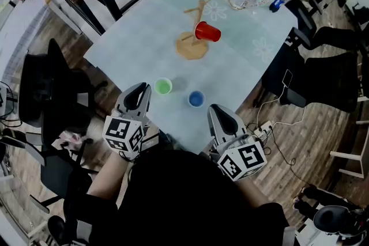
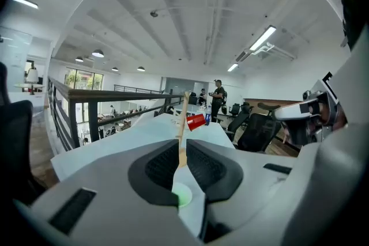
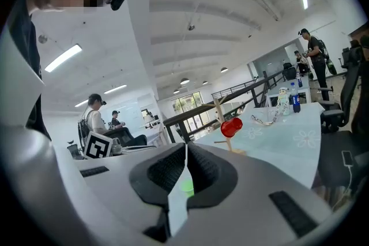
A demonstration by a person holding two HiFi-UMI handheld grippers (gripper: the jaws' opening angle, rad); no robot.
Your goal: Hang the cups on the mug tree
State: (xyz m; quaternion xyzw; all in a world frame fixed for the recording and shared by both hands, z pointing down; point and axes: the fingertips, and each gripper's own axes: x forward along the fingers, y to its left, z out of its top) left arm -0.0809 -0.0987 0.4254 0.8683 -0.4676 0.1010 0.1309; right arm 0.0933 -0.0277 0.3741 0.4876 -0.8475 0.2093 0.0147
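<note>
- The left gripper (image 1: pixel 140 90) is held low over the near edge of the surface (image 1: pixel 132 43). Its jaws are pressed together, with only a thin slit between them and nothing pinched.
- The right gripper (image 1: pixel 221 115) sits at the near edge too, to the right of the left one. Its jaws are also pressed together and grip nothing.
- The green cup (image 1: pixel 163 86) stands upright on the surface just ahead of the left gripper's tips, mouth up.
- The blue cup (image 1: pixel 196 99) stands upright beside the green cup, to its right and slightly nearer the person. It lies between the two grippers and touches neither.
- The mug tree (image 1: pixel 190 48) is a wooden stand on a round base, farther out near the middle of the surface and well apart from both standing cups.
- The red cup (image 1: pixel 207 31) hangs on its side from a peg on the right of the mug tree, clear of the surface.
- In the left gripper view, the mug tree's stem (image 2: pixel 183 118) lines up with the slit between the jaws, and the red cup (image 2: pixel 196 121) shows just right of it.
- In the right gripper view, the mug tree (image 3: pixel 222 112) and the red cup (image 3: pixel 232 127) stand to the right of the jaws.
- A blue bottle (image 1: pixel 278 3) lies near the far right corner of the surface, next to a looped strap (image 1: pixel 233 0).
- Black chairs (image 1: pixel 43 89) stand on the wooden floor around the surface.
</note>
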